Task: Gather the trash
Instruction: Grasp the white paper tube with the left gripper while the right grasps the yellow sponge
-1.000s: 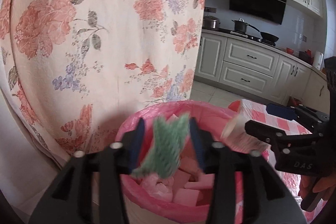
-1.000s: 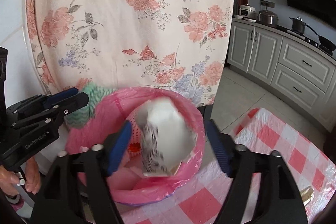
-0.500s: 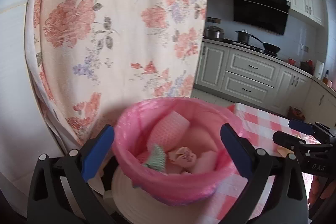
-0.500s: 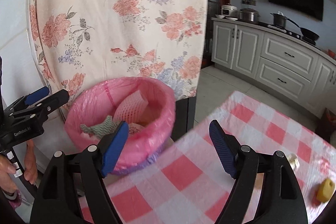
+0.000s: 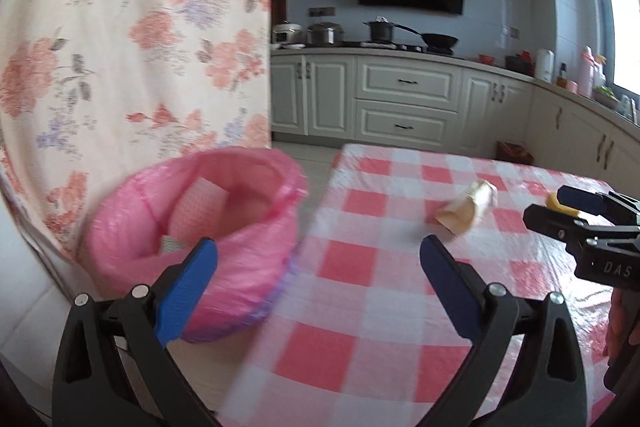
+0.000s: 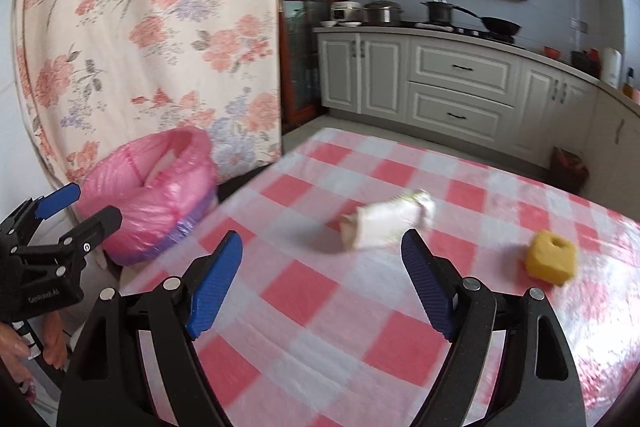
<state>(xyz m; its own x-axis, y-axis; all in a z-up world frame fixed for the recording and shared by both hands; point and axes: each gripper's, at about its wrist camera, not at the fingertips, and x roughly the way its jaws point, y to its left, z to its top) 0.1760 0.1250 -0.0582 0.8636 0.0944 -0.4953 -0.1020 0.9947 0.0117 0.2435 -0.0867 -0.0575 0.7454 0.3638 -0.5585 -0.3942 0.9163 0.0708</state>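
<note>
A bin lined with a pink bag stands just off the table's left edge and holds trash; it also shows in the right wrist view. A crumpled white and tan wrapper lies on the red-checked tablecloth, also seen in the left wrist view. A yellow sponge-like block lies to its right. My left gripper is open and empty beside the bin. My right gripper is open and empty, just short of the wrapper.
A floral curtain hangs behind the bin. Kitchen cabinets and a stove with pots line the back wall. The right gripper's body shows at the right edge of the left wrist view; the left gripper's body sits at the left of the right wrist view.
Both grippers let their trash fall into the bin, opened, and swung right from above the bin towards the table. The wrapper and yellow block came into view.
</note>
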